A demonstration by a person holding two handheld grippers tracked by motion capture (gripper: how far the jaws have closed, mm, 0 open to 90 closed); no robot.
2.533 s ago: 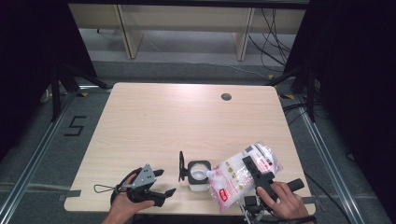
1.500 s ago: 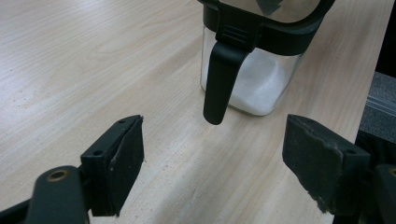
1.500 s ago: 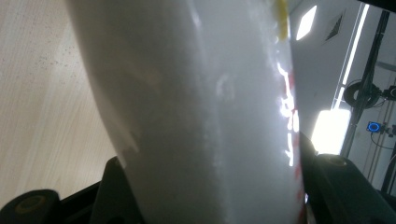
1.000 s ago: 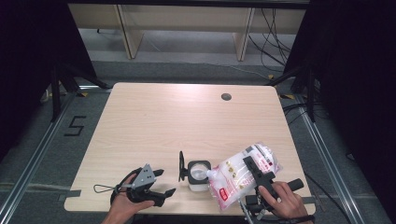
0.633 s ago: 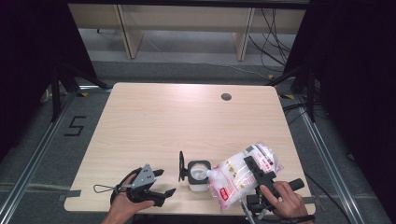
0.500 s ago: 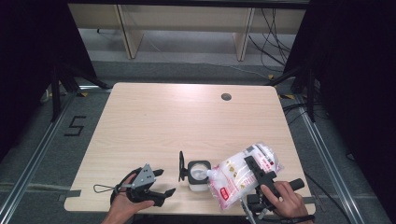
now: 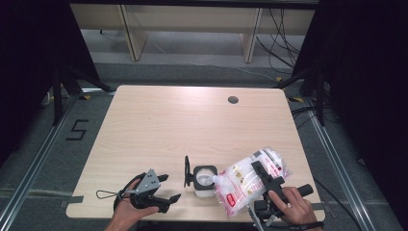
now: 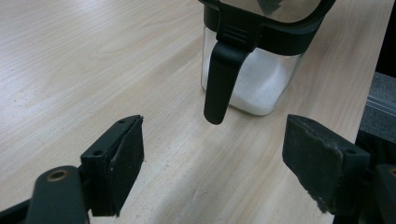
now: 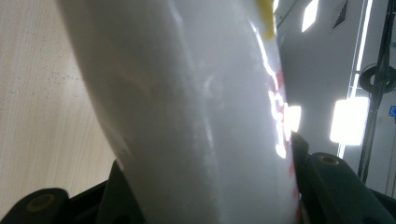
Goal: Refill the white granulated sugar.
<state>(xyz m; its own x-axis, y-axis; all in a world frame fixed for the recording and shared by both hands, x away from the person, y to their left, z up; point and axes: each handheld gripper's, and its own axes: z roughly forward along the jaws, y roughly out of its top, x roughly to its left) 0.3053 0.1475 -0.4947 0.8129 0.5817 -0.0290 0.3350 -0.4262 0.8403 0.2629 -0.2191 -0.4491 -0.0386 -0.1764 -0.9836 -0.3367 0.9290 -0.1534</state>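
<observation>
- The left tongs (image 7: 169, 188) lie low at the counter's (image 7: 159, 125) near edge in the left hand (image 7: 129, 211), jaws spread wide with nothing between them.
- The right tongs (image 7: 263, 172) are tilted up in the right hand (image 7: 294, 208), jaws clamped on the white bag (image 7: 243, 180).

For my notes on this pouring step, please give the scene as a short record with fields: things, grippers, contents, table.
work: a bag of white powder tipped toward an open container
right gripper: shut on the bag, jaws pressing both its sides
left gripper: open, nothing between the jaws, pointed at the container
container: clear, black rim, hinged lid raised, white powder at its bottom
table: light wood, with a round hole at the far side
</observation>
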